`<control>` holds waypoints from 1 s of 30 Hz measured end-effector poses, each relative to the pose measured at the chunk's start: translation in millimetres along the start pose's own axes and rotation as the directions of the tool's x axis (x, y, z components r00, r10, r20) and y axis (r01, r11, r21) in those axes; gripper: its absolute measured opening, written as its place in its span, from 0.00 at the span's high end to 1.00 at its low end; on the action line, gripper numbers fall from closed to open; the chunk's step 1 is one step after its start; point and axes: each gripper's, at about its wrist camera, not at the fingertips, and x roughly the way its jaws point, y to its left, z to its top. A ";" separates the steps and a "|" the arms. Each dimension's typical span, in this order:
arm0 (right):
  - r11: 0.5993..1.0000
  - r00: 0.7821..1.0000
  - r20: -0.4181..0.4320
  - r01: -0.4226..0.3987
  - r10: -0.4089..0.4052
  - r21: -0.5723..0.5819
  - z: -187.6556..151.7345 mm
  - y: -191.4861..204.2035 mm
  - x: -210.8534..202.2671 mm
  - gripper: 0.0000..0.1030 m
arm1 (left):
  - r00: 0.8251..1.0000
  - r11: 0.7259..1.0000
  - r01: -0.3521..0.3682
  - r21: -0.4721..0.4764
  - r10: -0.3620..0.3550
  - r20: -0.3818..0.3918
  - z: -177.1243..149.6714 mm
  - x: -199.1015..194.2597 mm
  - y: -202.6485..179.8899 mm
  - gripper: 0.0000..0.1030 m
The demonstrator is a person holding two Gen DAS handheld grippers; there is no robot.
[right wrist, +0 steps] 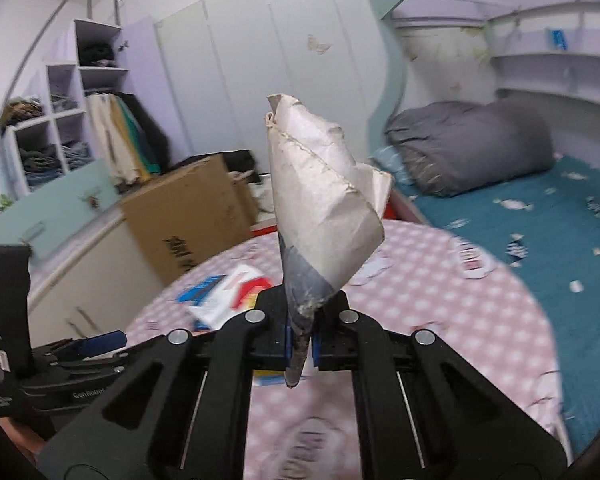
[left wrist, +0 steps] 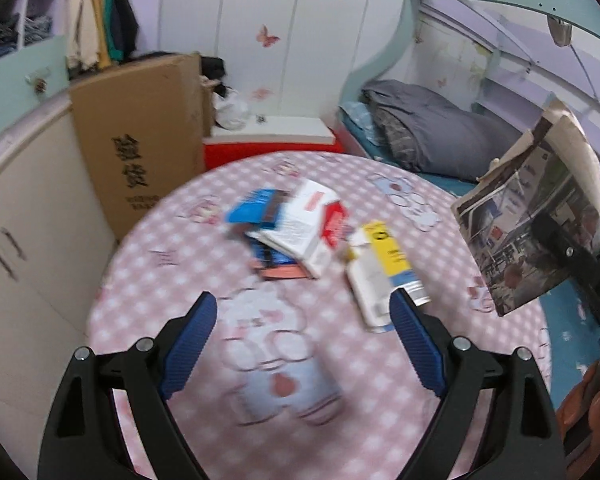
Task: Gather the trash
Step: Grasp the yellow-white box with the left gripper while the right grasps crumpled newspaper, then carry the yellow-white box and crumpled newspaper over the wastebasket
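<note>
Left wrist view: round table with pink checked cartoon cloth (left wrist: 172, 280), bedroom behind
Left gripper (left wrist: 304, 312): jaws spread wide, nothing between them, above the cloth
Blue pads (left wrist: 192, 340): both visible, apart
Trash on table: red-and-white carton (left wrist: 304, 228) lying across a blue packet (left wrist: 256, 208) mid-table; yellow-and-white box (left wrist: 384, 268) just right of them, its near end beside the right-hand pad
Paper bag (left wrist: 540, 220): printed paper bag, off the table at the right edge, tilted, black gripper arm in front of its lower part
Background: tall cardboard box (left wrist: 140, 148) left, grey duvet (left wrist: 432, 128) on bed right
Focus: blurry, print unreadable

Right wrist view: same table from the other hand
Right gripper (right wrist: 300, 344): jaws pinched tight on the bag's folded bottom edge
Paper bag (right wrist: 324, 200): crumpled, beige, standing up from the jaws, clear of the table
Table trash: red-and-white carton (right wrist: 244, 284) and blue packet (right wrist: 202, 290) left of the bag, on the cloth
Left gripper (right wrist: 100, 340): low left, blue pad showing, width not readable here
Bed: teal sheet (right wrist: 540, 240) right, grey duvet (right wrist: 472, 144) at its head
</note>
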 end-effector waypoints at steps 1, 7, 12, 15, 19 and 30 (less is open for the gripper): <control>1.000 1.000 -0.003 0.011 -0.011 0.003 -2.0 -5.7 0.5 0.94 | 1.000 1.000 0.017 -0.001 -0.017 -0.009 1.0 5.7 -5.7 0.17; 0.998 0.997 -0.044 0.061 -0.060 0.025 -14.3 -32.0 10.4 0.94 | 0.997 0.998 0.059 0.036 -0.057 -0.054 -3.9 37.0 -46.3 0.16; 0.997 0.994 -0.085 0.071 -0.067 0.040 -23.4 -41.7 21.6 0.94 | 0.996 0.998 0.046 0.043 -0.042 -0.084 1.4 64.2 -67.0 0.16; 0.997 0.993 -0.107 0.062 -0.058 0.040 -27.5 -43.4 28.9 0.94 | 0.993 0.999 0.021 0.033 -0.017 -0.115 1.2 83.2 -69.2 0.17; 0.998 0.991 -0.123 0.049 -0.045 0.034 -30.4 -40.0 34.1 0.94 | 0.985 0.997 0.075 0.009 -0.072 -0.155 0.5 93.7 -65.4 0.59; 1.000 0.992 -0.126 -0.011 0.013 0.021 -23.5 -25.1 27.2 0.94 | 0.992 0.991 0.127 0.034 -0.126 -0.030 0.9 38.4 -56.3 0.62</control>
